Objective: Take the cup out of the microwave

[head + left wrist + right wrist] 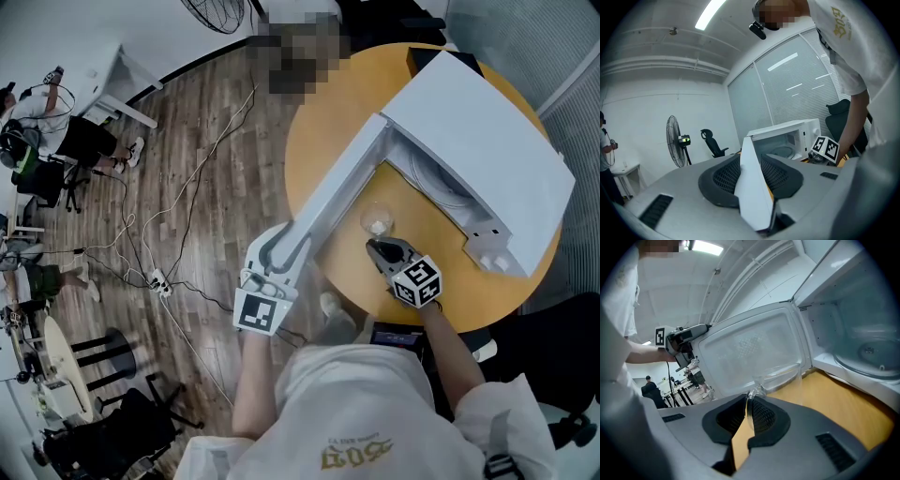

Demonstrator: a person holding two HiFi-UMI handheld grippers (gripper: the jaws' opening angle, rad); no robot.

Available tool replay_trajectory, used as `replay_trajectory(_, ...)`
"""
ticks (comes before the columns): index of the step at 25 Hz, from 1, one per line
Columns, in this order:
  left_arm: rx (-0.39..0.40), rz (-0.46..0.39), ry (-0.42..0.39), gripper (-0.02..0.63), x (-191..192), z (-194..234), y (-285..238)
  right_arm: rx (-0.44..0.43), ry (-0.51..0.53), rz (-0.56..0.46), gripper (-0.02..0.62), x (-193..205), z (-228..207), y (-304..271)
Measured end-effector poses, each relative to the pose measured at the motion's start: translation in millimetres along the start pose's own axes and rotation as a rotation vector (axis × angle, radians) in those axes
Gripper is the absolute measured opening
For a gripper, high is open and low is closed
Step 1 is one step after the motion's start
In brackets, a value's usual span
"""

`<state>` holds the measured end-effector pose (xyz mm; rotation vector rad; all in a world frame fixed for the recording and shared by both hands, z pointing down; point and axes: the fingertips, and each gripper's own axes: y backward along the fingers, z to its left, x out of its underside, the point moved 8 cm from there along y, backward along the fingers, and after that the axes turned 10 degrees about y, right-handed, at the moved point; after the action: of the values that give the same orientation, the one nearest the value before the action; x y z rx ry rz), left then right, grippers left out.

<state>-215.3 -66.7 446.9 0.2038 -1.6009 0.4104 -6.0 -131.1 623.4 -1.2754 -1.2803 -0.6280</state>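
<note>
Your right gripper (747, 417) pinched the clear glass cup (780, 379), already outside the white microwave (487, 141), mid-frame; left gripper (752, 177) clamped its open door (751, 187).

We look steeply down from the person's head onto the round table (328, 103) and open microwave (487, 141). Both gripper cameras ride low and close behind their jaws; all three views share the microwave door (342, 183).

Office-type lab room: glass partition walls (754, 103) with blinds (801, 93), office chair (711, 143), pedestal fan (673, 136), power strip (157, 279) and cables (202, 178) on wood-pattern floor (216, 122).
</note>
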Motion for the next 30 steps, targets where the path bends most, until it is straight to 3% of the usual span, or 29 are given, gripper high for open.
replay_trajectory(14,0.0,-0.002,0.027,0.149,0,1,1,-0.121,0.071,-0.01,0.032,10,13,-9)
replay_trajectory(19,0.009,0.007,0.02,0.147,2,3,0,-0.116,0.047,0.0,0.034,18,10,-6)
replay_trajectory(24,0.015,-0.008,0.025,0.147,2,3,-1,-0.093,0.097,0.078,0.035,28,11,-4)
replay_trajectory(30,0.02,-0.01,0.035,0.147,2,4,0,-0.048,0.152,0.083,0.043,29,13,-3)
